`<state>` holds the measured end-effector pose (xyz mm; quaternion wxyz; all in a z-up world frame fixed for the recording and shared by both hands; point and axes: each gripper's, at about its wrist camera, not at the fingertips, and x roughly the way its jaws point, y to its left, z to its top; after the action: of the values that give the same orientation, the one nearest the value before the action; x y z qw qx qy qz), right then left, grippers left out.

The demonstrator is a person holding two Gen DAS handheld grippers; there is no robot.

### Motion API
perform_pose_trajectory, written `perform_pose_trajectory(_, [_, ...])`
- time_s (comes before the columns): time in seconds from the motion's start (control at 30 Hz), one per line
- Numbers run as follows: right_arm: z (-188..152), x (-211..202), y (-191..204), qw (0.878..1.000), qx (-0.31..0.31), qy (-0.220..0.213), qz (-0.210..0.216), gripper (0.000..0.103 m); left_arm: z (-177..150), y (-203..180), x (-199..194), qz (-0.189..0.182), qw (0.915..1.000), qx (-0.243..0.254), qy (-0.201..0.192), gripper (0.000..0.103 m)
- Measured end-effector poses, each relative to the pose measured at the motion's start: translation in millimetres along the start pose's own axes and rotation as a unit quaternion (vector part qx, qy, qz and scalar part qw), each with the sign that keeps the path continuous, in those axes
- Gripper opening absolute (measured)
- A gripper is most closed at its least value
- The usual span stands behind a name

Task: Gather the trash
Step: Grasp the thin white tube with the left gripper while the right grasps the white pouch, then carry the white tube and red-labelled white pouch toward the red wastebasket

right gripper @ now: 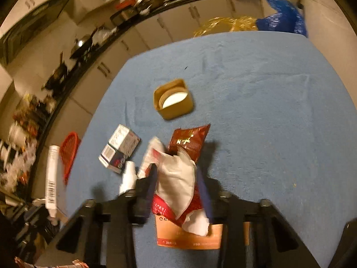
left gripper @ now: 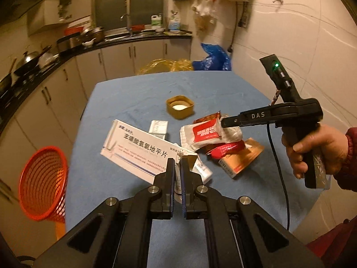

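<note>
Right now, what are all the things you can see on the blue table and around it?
Long medicine box: 1, white, held by left fingers.
Wrapper: 1, white-red, held by right fingers.
Square lid: 1, gold, table middle.
Small box: 1, white-blue, table's left part.
Brown packet: 1, beside wrapper.
Orange card: 1, under wrapper.
Basket: 1, red mesh, off table's left edge.
Table: 1, blue.
Left gripper: black.
Right gripper: black.
Right hand: 1.

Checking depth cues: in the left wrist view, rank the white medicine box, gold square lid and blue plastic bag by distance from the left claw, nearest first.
1. White medicine box: held in the left claw, stretching out to the left.
2. Gold square lid: mid-table, straight ahead.
3. Blue plastic bag: beyond the table's far edge, right of centre.
</note>
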<state>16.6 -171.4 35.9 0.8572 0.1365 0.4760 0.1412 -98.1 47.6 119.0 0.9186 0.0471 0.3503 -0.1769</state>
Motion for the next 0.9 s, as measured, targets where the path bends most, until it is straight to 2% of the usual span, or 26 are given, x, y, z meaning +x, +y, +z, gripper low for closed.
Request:
perform_pose_trajectory(0.03, [-1.1, -3.8, 3.5, 1.000, -0.008, -0.005, 0.002, 0.025, -2.8, 2.0, -2.1, 0.002, 1.0000, -0.004, -0.001, 0.004])
perform_pose_trajectory(0.1, [-5.9, -9.8, 10.3, 1.000, -0.026, -0.009, -0.008, 0.002, -9.1, 5.0, -5.5, 0.005, 0.9999, -0.013, 0.002, 0.004])
perform_pose_trajectory(0.47, [-60.0, -54.8, 34.8, 1.000, -0.019, -0.021, 0.013, 0.002, -27.1, 12.4, -14.9, 0.000, 0.9996, -0.030, 0.003, 0.004])
perform_pose_trajectory(0.67, [-105.0, -54.3, 35.2, 0.999, -0.005, 0.028, 0.019, 0.002, -36.0, 16.7, -12.6, -0.011, 0.9993, -0.033, 0.013, 0.004])
perform_pose_trajectory(0.8, [-118.0, -46.5, 28.9, 0.998, -0.001, 0.060, 0.006, 0.007, -45.7, 22.1, -6.1, -0.016, 0.9987, -0.041, 0.026, 0.004])
perform_pose_trajectory(0.83, [-117.1, -47.5, 27.8, 0.998, -0.006, 0.062, 0.002, 0.022, -47.7, 23.2, -5.1, -0.015, 0.9986, -0.042, 0.027, 0.004])
perform_pose_trajectory(0.9, [-113.9, -53.9, 30.3, 0.998, -0.029, 0.053, -0.015, 0.039, -53.1, 24.4, -4.2, -0.015, 0.9984, -0.044, 0.031, 0.004])
